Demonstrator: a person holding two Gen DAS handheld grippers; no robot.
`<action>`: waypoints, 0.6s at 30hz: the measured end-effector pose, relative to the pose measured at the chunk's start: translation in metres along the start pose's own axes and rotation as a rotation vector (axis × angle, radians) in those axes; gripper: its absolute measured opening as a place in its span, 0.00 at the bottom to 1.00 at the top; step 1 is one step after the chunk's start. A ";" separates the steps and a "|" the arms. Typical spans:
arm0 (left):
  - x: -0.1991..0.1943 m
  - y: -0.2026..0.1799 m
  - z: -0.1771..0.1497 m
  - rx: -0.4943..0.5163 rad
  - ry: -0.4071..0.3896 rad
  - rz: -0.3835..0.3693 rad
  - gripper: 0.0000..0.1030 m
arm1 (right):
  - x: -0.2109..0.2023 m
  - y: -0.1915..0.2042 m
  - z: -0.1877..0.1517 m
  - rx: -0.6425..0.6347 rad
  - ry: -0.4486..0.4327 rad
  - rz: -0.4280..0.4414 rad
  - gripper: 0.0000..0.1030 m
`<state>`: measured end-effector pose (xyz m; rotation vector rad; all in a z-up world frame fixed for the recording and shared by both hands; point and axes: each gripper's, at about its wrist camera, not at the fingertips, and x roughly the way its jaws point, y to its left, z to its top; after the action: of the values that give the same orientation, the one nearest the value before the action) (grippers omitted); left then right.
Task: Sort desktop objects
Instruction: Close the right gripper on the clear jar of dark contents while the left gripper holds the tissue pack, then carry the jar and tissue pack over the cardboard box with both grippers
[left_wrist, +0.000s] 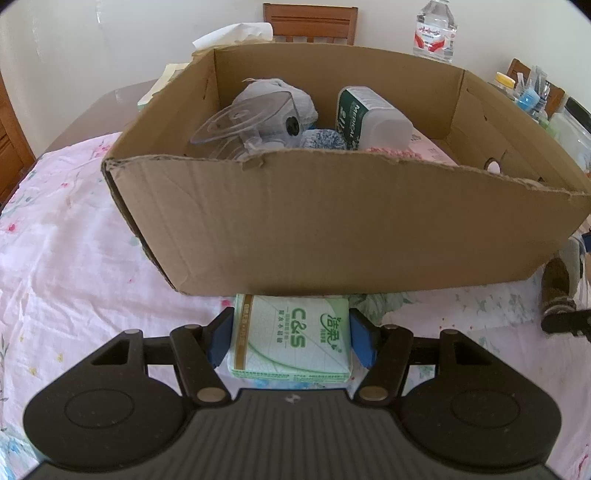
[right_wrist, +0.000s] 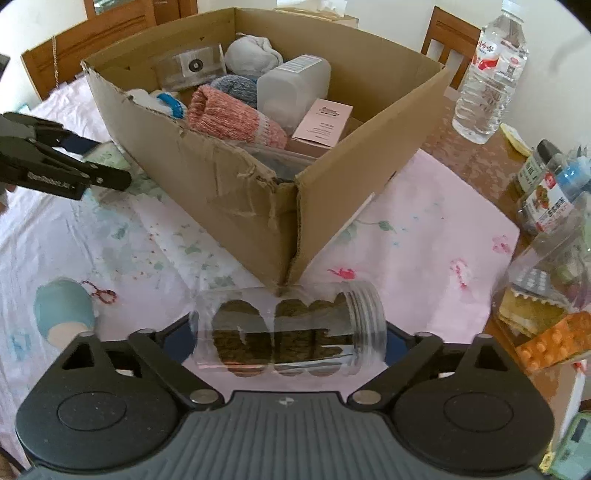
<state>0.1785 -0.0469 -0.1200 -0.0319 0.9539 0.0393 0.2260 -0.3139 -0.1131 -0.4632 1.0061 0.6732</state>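
Where the left gripper (left_wrist: 290, 341) works, its blue pads (left_wrist: 360, 341) are pinched against both sides of a green tissue pack (left_wrist: 291, 338), held directly before the near wall of the cardboard box (left_wrist: 332, 221). The pack's far end sits at the foot of that wall; bare floral tablecloth (left_wrist: 66, 240) lies open to the left. The right gripper (right_wrist: 290, 332) clamps a clear plastic jar (right_wrist: 288, 330) lying sideways, threaded mouth to the right, brown pieces inside. The jar sits just short of the box's torn near corner. Inside the box: a pink knitted item (right_wrist: 232, 114), a pink carton (right_wrist: 323, 123) and a translucent bottle (right_wrist: 295, 86). A water bottle (right_wrist: 487, 74) and jars crowd the right edge.
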 end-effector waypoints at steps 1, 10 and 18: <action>0.000 0.000 0.000 0.003 0.002 -0.003 0.62 | -0.001 0.000 0.000 -0.002 -0.001 -0.004 0.92; -0.009 0.001 -0.003 0.043 0.029 -0.023 0.61 | -0.013 0.006 0.000 0.024 0.001 -0.008 0.92; -0.040 0.002 -0.002 0.102 0.023 -0.064 0.62 | -0.043 0.012 0.004 0.074 -0.031 -0.002 0.92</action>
<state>0.1534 -0.0462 -0.0889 0.0317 0.9767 -0.0686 0.2040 -0.3155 -0.0735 -0.3880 0.9976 0.6375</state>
